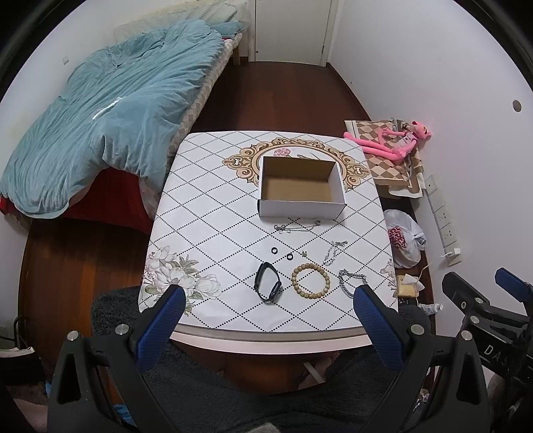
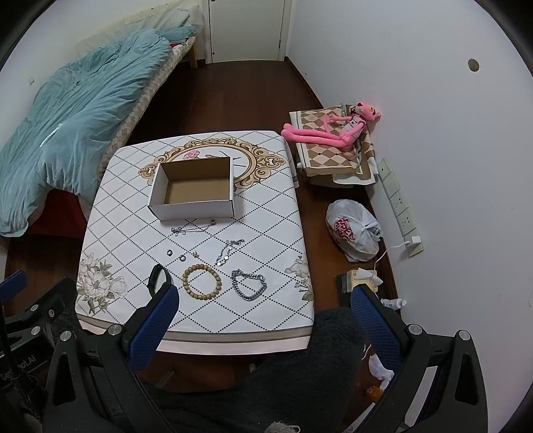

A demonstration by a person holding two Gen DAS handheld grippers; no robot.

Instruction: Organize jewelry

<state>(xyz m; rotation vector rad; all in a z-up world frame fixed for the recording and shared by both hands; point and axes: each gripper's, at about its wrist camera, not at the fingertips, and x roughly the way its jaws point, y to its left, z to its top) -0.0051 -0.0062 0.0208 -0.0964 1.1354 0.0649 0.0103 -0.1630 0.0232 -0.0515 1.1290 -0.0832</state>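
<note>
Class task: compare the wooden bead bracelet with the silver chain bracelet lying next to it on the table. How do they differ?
The bead bracelet is tan, made of round beads, and forms a neat circle; the chain bracelet is silver, made of links, and lies in an uneven, kinked loop. Both rest flat on the table, outside the box.

A home bedroom: a bed (image 1: pixel 110 110) with a rumpled blue quilt far left, a door (image 1: pixel 293 30) beyond, wooden floor (image 1: pixel 283 96).
</note>
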